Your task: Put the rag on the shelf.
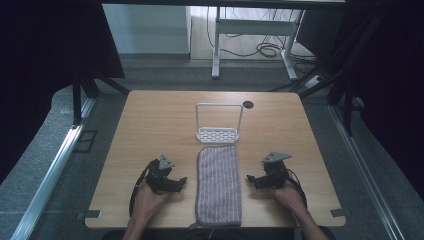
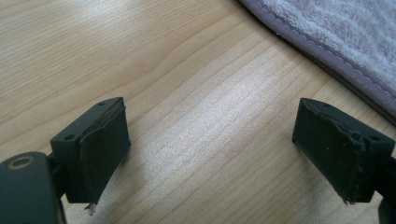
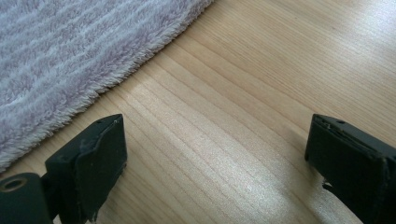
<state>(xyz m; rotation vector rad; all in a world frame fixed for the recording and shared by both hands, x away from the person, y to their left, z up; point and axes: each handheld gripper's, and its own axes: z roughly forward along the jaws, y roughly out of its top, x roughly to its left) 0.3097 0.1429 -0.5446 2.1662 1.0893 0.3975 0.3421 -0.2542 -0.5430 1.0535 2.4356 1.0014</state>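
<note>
Pale wooden bench [image 1: 150, 125] carries a folded mauve striped terry towel [image 1: 218, 185] before a white wire rack [image 1: 218, 125], flanked by the left gripper [image 1: 176, 184] and right gripper [image 1: 252, 179], jaws spread wide and empty (probably poised to seize its edges).

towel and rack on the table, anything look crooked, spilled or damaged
Nothing stands out. The folded towel lies flat and fairly straight on the table, with the white rack upright just beyond it. The left gripper and right gripper rest open on either side, touching neither.
</note>
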